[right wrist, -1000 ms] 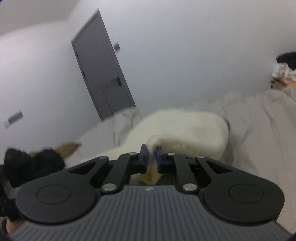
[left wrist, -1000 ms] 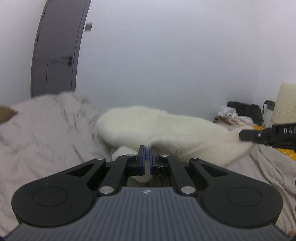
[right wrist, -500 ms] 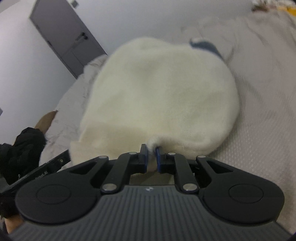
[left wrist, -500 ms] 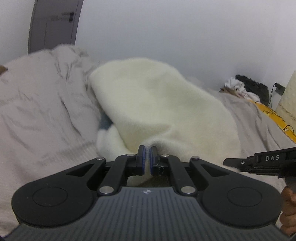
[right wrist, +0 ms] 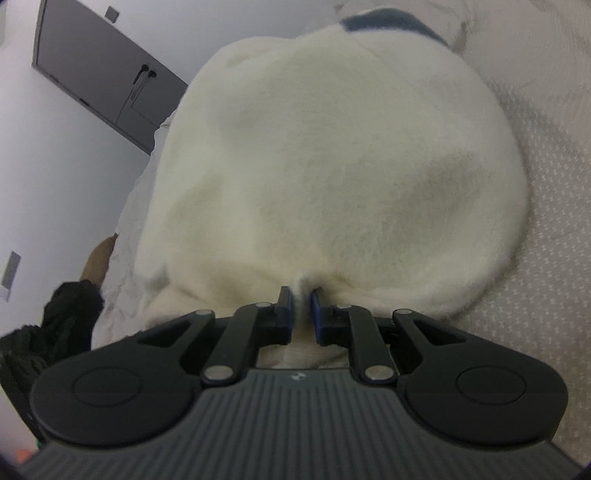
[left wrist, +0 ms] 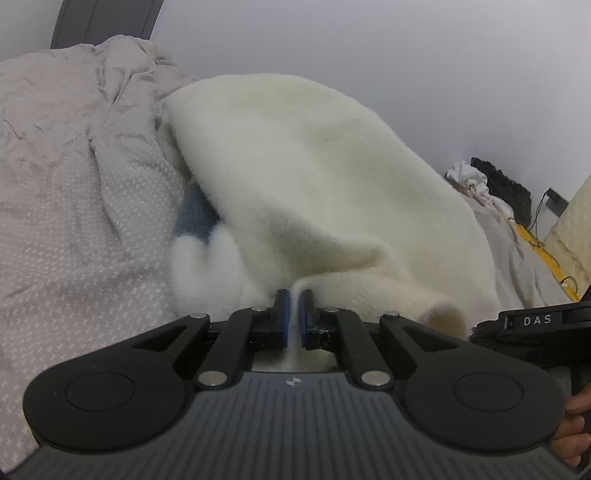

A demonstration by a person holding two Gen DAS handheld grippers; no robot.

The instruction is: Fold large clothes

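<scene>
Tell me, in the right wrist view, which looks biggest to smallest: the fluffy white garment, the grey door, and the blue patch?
1. The fluffy white garment fills most of the view, though it is nearest the camera.
2. The grey door, farther back.
3. The blue patch, only partly showing.
</scene>
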